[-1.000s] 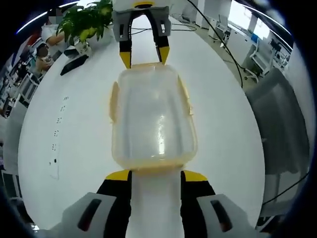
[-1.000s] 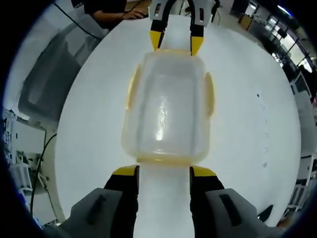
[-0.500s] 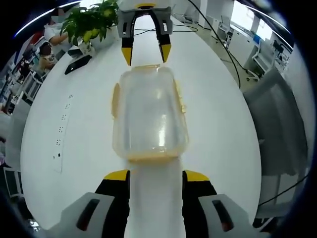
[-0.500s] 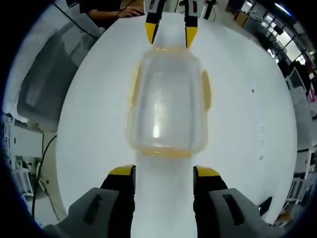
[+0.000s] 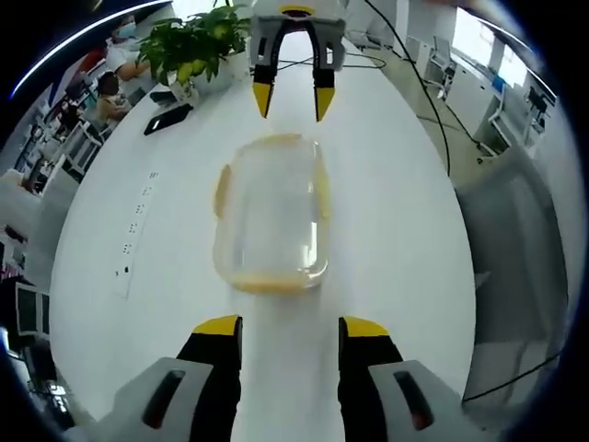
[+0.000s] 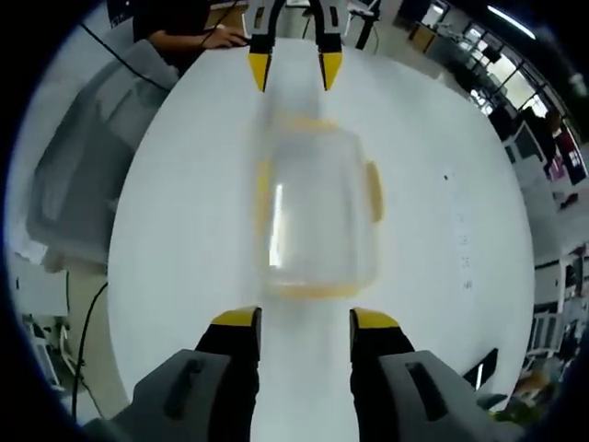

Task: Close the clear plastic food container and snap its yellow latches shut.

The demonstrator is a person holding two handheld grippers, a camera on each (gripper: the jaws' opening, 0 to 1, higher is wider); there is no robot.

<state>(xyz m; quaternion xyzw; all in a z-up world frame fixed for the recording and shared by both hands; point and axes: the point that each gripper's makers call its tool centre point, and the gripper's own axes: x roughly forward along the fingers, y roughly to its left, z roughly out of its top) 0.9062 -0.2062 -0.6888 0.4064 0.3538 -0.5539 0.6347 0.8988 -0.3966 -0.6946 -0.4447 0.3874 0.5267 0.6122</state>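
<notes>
Container [image 5: 271, 214] sits lid-on on the white table [image 5: 396, 230], yellow latches [image 5: 222, 191] along its sides. Left gripper [image 5: 288, 329] at its 6 o'clock, jaws apart, not touching. Right gripper [image 5: 293, 95] at 12 o'clock, jaws apart, also clear. Right gripper view: container [image 6: 317, 210] blurred, between both grippers, near neither

This was an open-plan office. A long white meeting table [image 5: 396, 230] carried a potted plant [image 5: 198, 46] at its far end. Seated people [image 5: 110, 87] and rows of desks [image 6: 543, 120] lay beyond.
</notes>
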